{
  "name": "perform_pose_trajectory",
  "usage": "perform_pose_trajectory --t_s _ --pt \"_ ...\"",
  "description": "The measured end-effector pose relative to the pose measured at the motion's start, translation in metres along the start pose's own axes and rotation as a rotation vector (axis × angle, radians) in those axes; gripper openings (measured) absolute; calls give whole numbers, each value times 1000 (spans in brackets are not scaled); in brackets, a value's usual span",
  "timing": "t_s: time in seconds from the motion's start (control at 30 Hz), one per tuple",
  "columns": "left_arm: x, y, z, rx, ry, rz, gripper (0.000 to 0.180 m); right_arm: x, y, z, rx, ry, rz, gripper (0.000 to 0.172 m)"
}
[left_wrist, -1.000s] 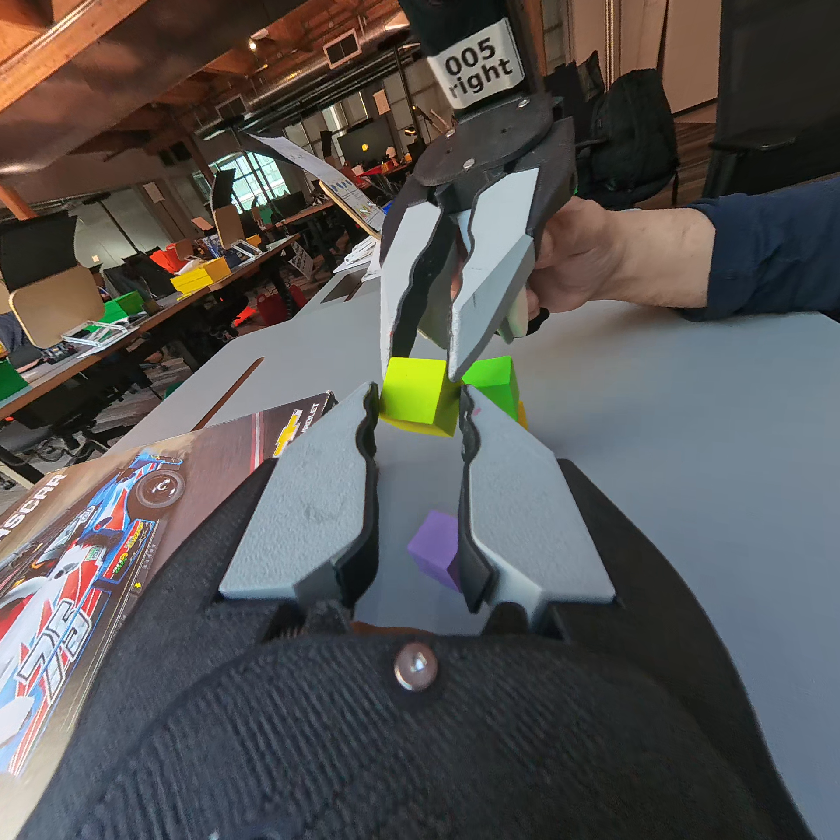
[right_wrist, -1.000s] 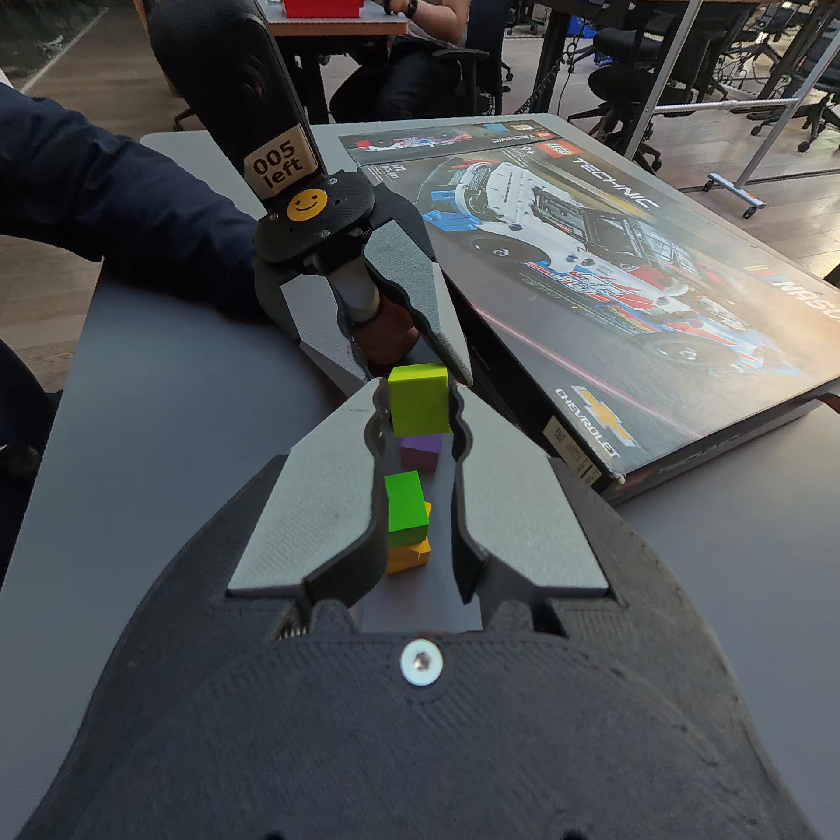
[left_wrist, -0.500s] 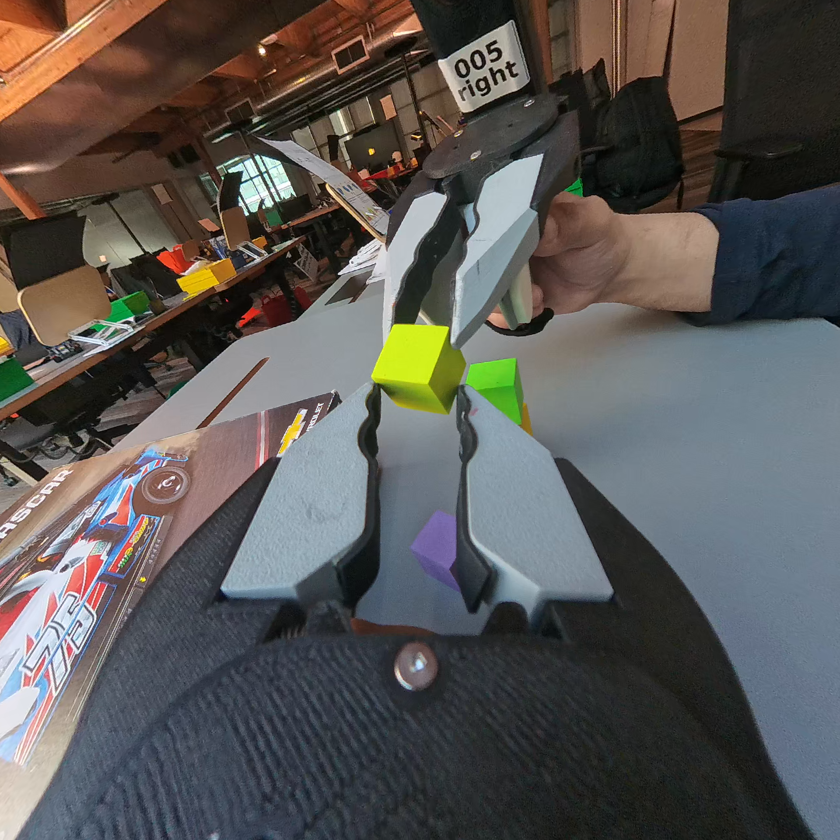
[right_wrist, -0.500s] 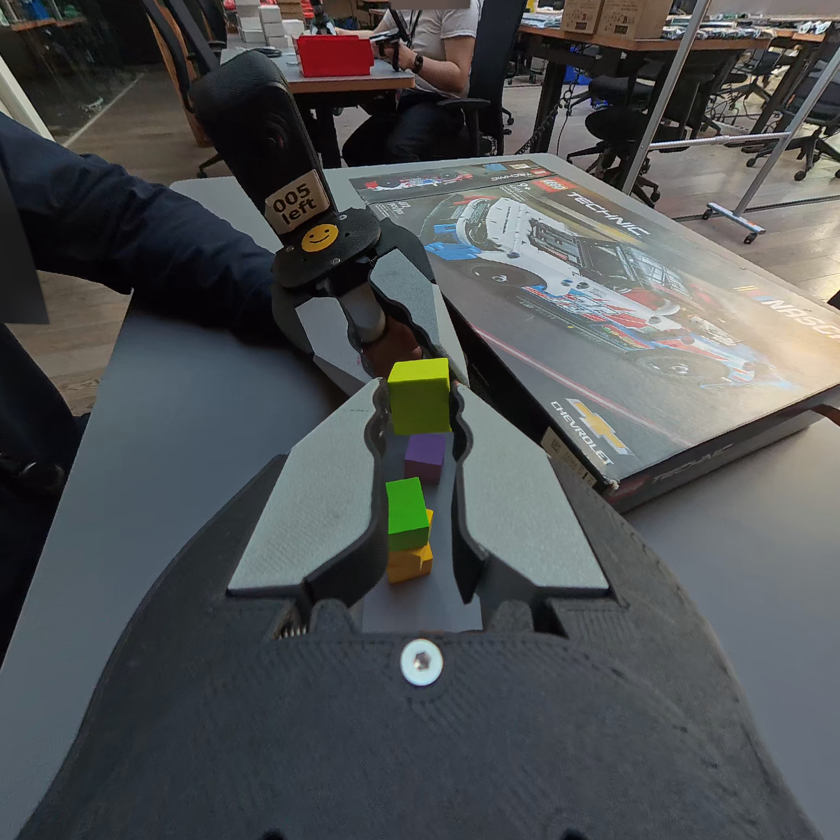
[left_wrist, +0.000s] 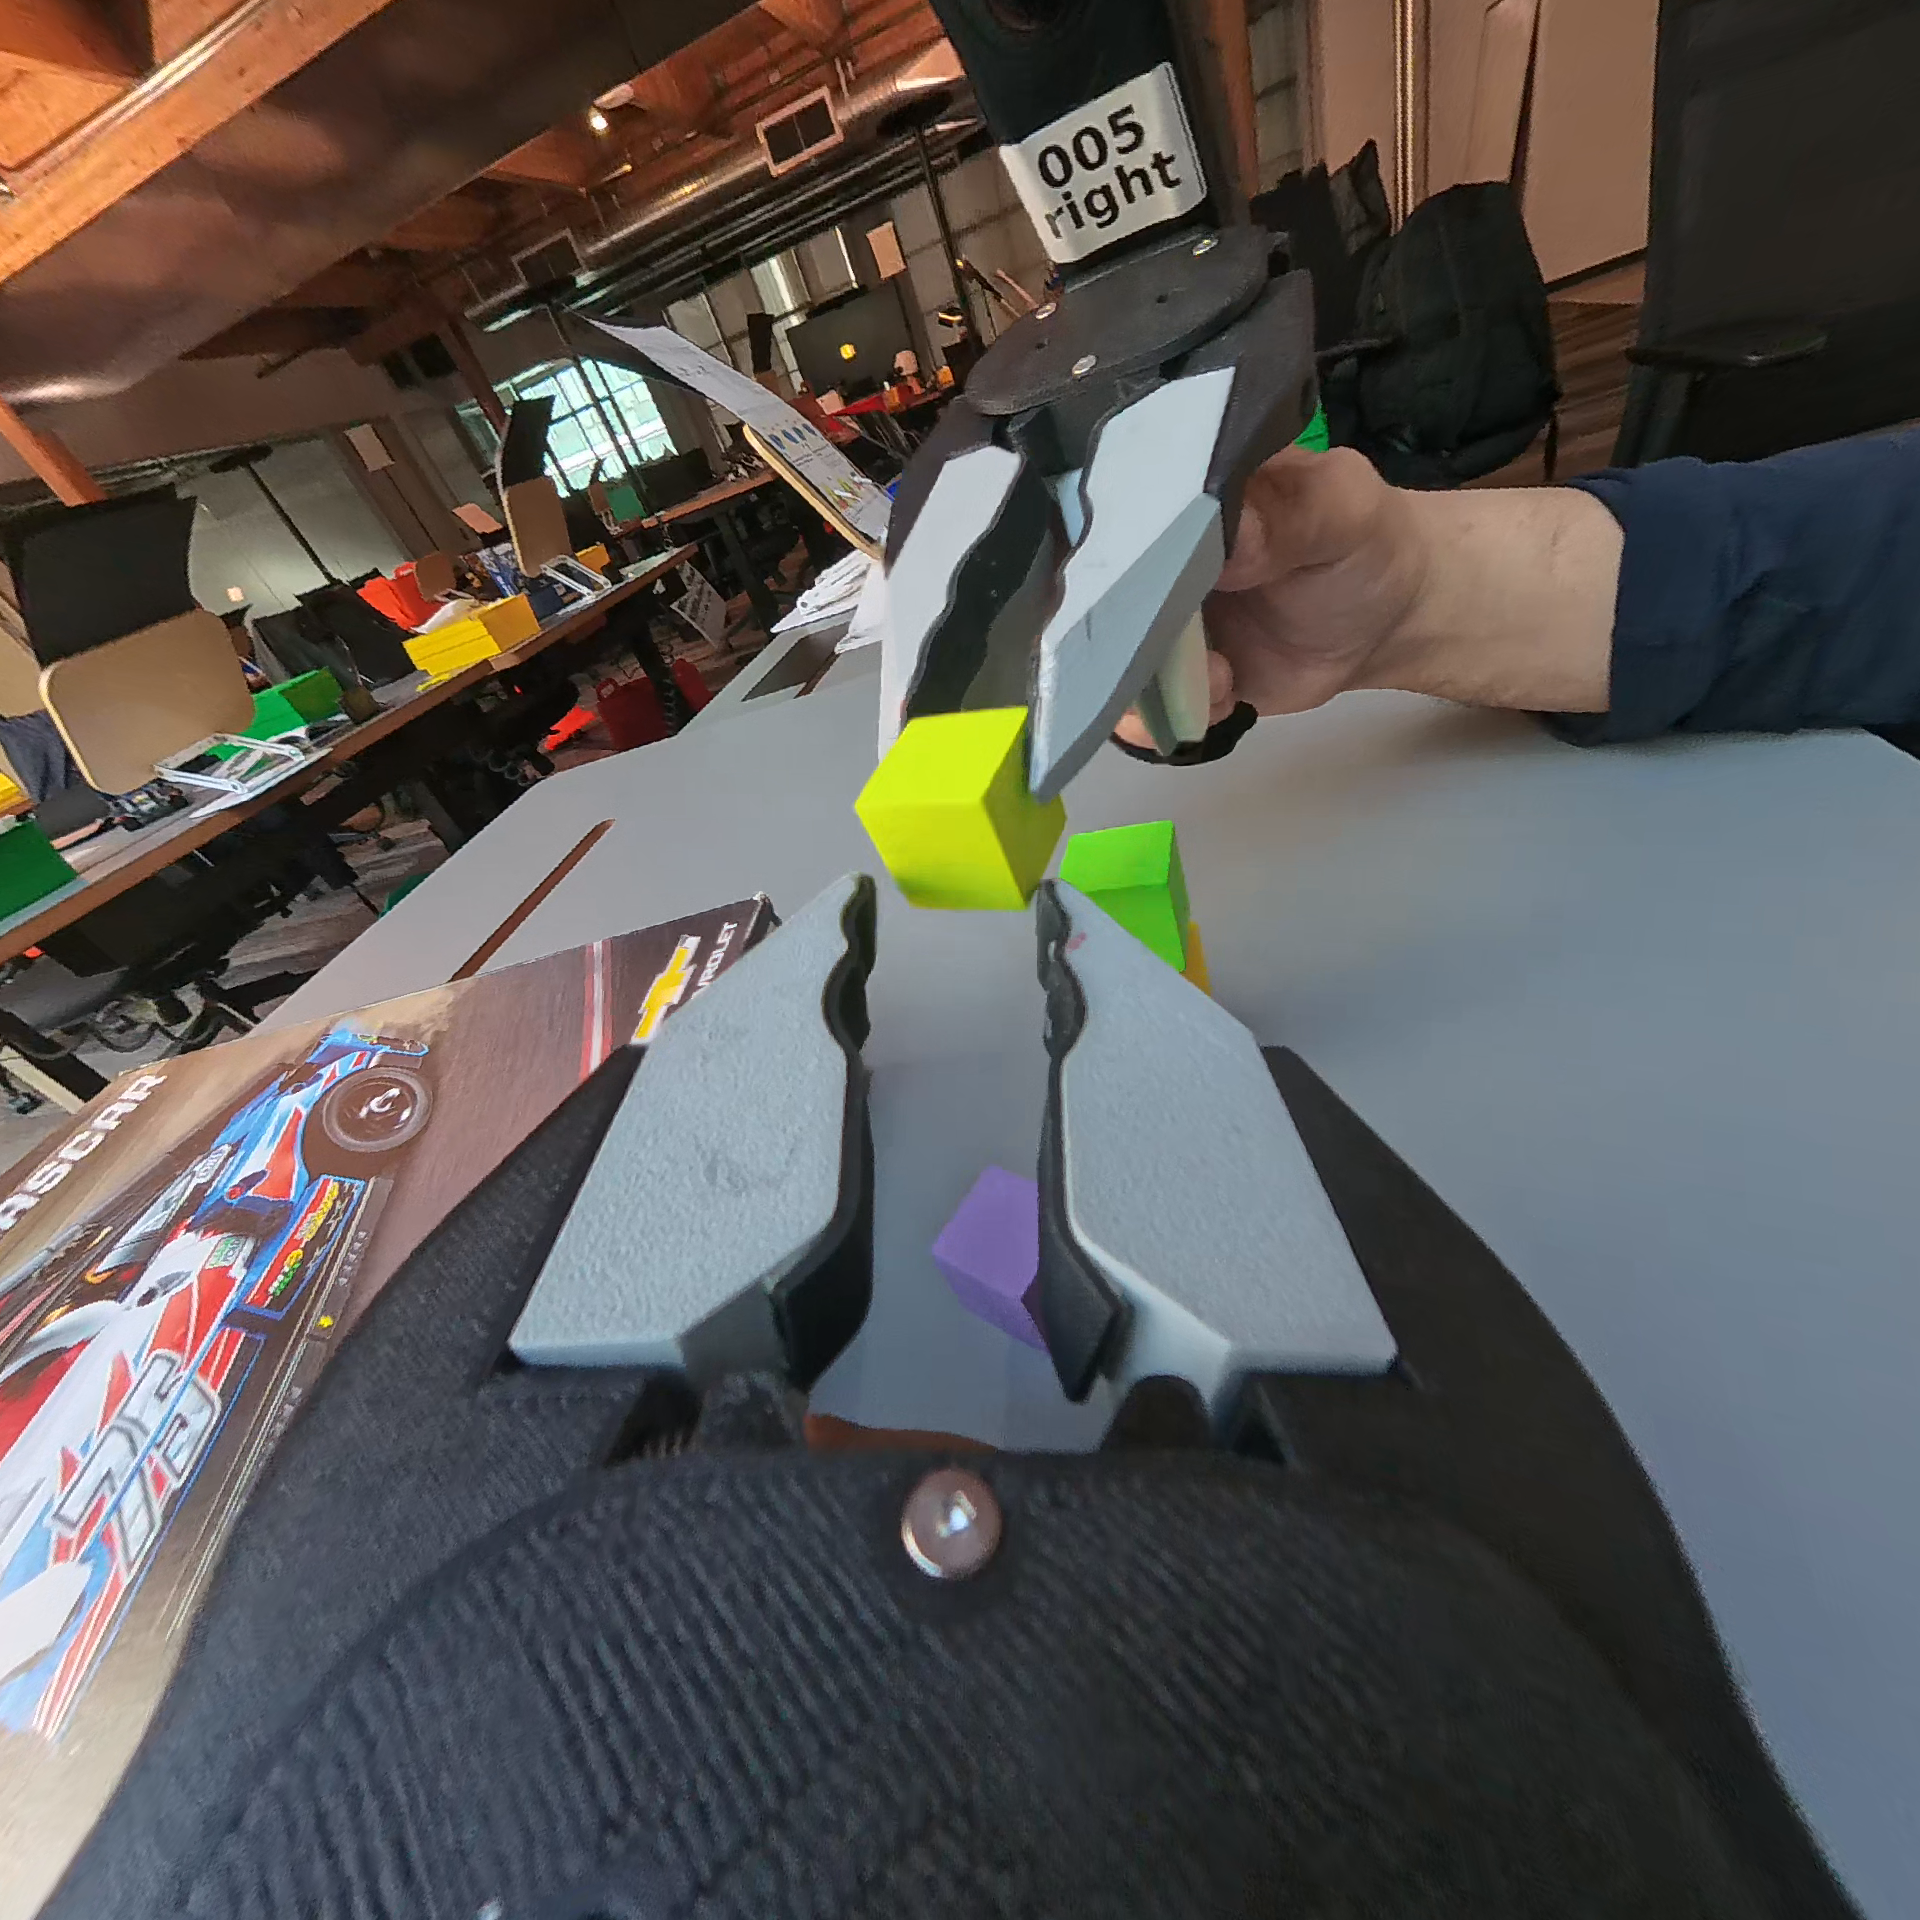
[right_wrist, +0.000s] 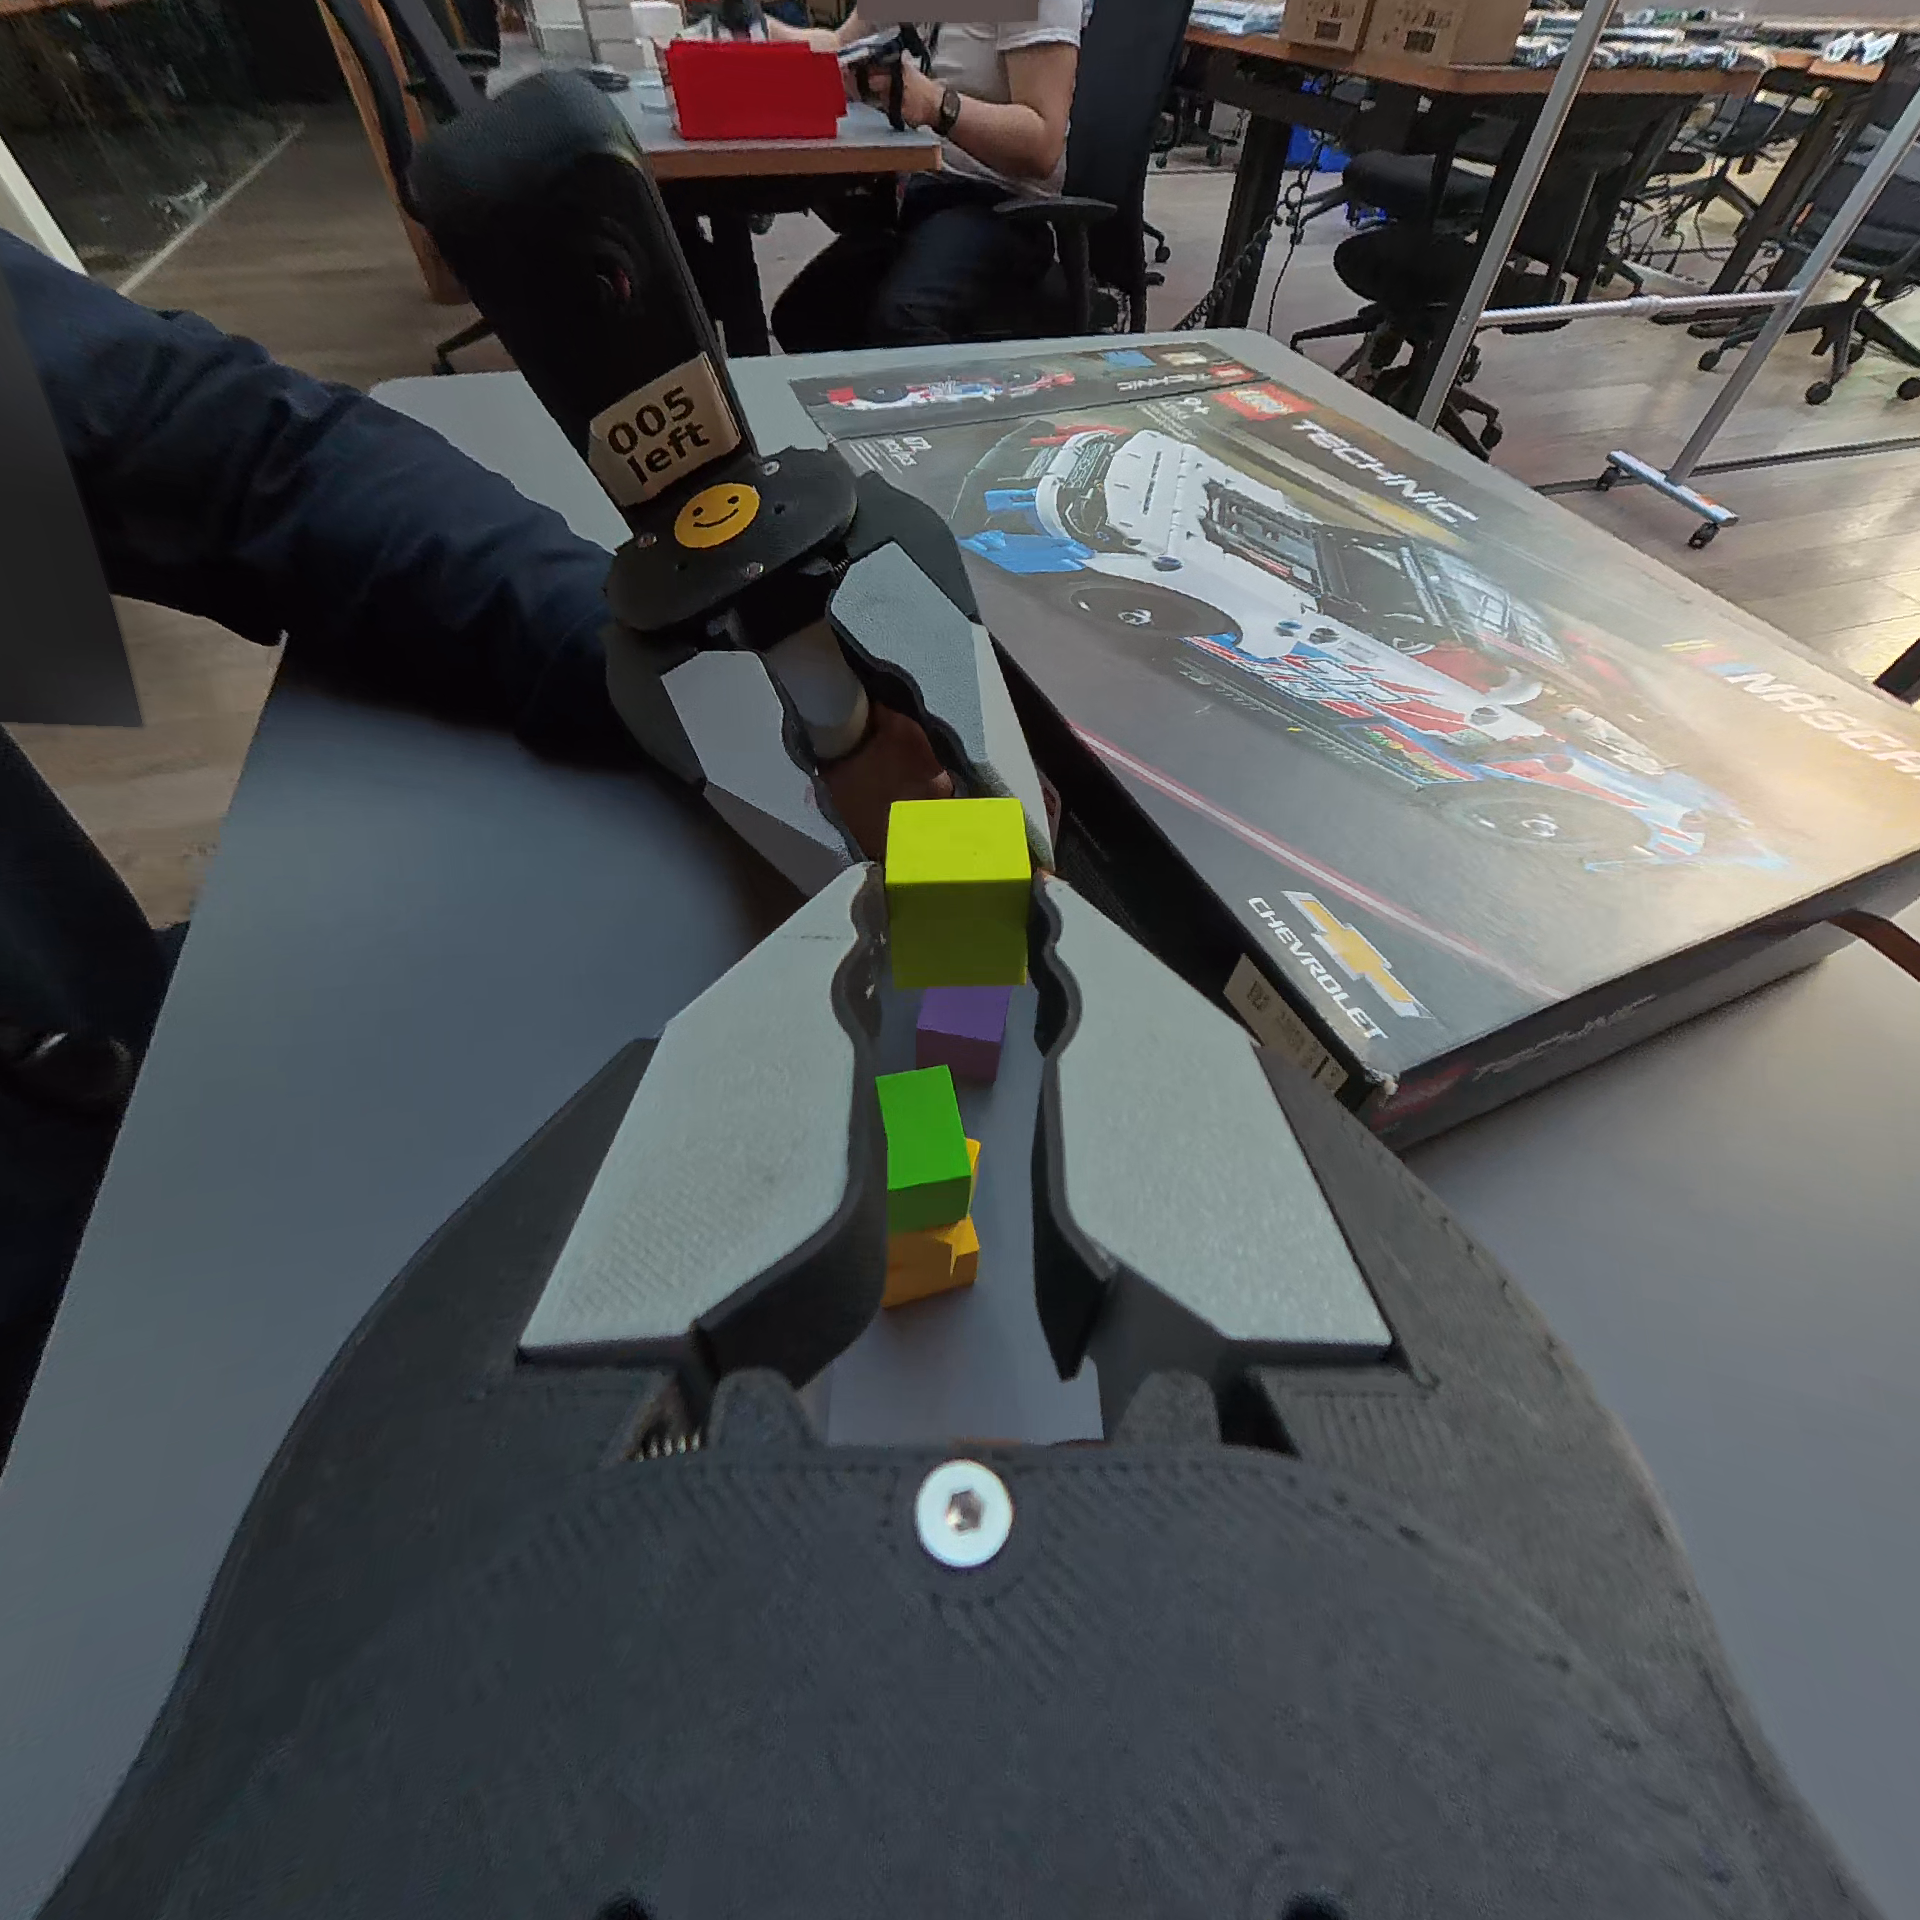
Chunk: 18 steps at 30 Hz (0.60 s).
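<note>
My right gripper is shut on a yellow-green cube and holds it above the grey table. In the left wrist view the right gripper points down with the cube pinched at its tips. My left gripper is open and empty, its fingertips just below and short of the cube. In the right wrist view the left gripper shows behind the cube. A purple cube lies on the table under my left fingers. A green cube sits on an orange cube under my right fingers.
A large flat toy-car box lies on the table beside the cubes, to the left in the left wrist view. A person's hands and dark sleeves hold both grippers. Desks, chairs and a seated person stand beyond the table. Left and right tips are no more than a few centimetres apart.
The right gripper has lifted the yellow-green cube up and away from my left fingertips. My left jaws have narrowed a little on nothing. The other cubes have not moved.
</note>
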<state>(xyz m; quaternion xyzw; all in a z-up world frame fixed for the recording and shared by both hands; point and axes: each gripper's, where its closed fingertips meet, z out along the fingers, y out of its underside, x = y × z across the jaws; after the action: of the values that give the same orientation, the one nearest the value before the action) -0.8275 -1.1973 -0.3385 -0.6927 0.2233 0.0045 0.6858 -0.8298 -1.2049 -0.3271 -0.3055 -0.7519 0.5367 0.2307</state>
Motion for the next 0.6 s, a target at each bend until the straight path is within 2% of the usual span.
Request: perform_pose_trajectory --t_s 0.13,0.23,0.37,0.47,0.6 --pt "-9 -2 -3 17 -31 -53 29 0 -8 -22 86 -78 78 24" --pt "-15 2 -3 -1 -19 -138 34 -3 0 -33 70 -137 103 24" --pt "-22 2 -5 14 -30 -193 31 -8 9 -29 25 -166 99 24" --pt "-21 2 -4 5 -32 -178 29 -11 21 -20 -42 -171 91 24" --pt "-19 3 -3 -6 -31 -159 29 -12 25 -18 -49 -196 111 24"
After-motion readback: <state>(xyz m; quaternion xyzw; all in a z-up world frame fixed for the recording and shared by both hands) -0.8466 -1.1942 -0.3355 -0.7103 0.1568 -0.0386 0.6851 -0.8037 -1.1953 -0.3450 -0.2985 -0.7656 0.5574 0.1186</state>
